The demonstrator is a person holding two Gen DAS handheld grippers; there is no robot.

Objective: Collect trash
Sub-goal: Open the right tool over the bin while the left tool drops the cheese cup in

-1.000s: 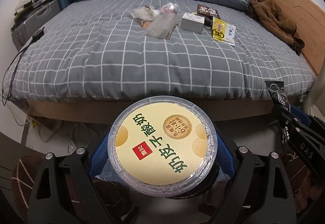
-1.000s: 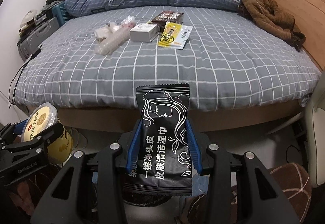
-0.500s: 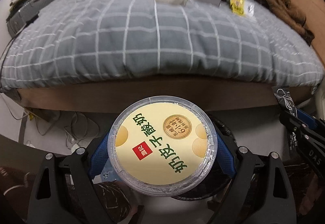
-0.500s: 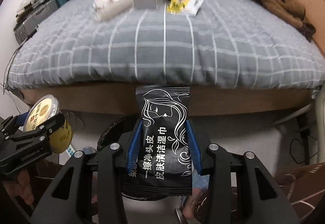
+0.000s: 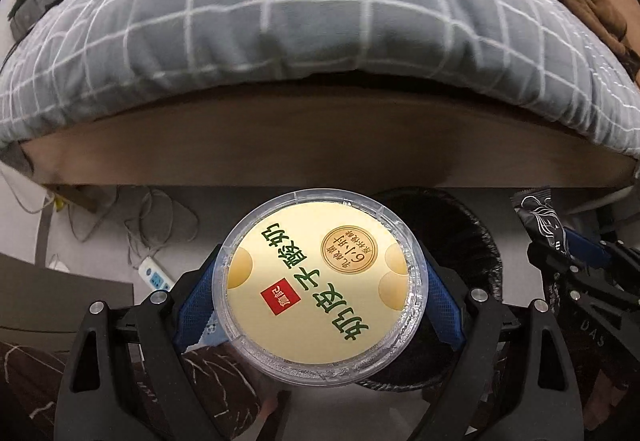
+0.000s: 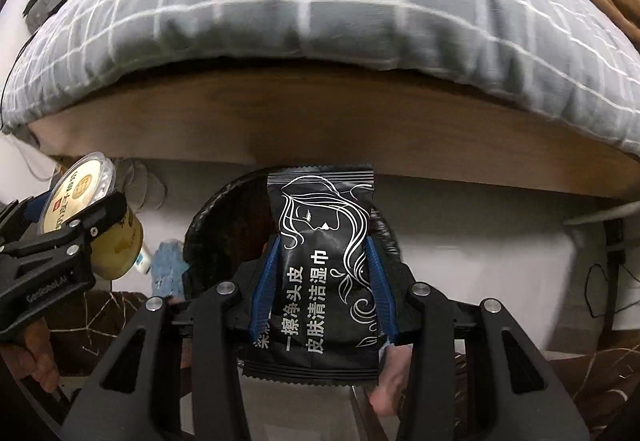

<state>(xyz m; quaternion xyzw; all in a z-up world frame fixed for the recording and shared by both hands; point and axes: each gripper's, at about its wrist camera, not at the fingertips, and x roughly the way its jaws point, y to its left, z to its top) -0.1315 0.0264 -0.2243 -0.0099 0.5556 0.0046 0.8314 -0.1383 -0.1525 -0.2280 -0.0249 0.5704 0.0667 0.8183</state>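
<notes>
Hovering above bin rim [image 6: 208, 209], bed-side

Right hand-held gripper [image 6: 322, 281] clamps black wipe packet [image 6: 323, 273] above black-lined bin [image 6: 224, 217].

I hold a yogurt cup [image 5: 318, 287] between the fingers of my left gripper [image 5: 320, 295] and a wet-wipe packet [image 6: 325, 265] in my right gripper [image 6: 323, 289], side by side, the cup to the left. A bin [image 6: 208, 225] sits on the floor below and behind both, just before the bed [image 5: 320, 21]. A power strip [image 5: 154, 275] lies left of the bin.
</notes>
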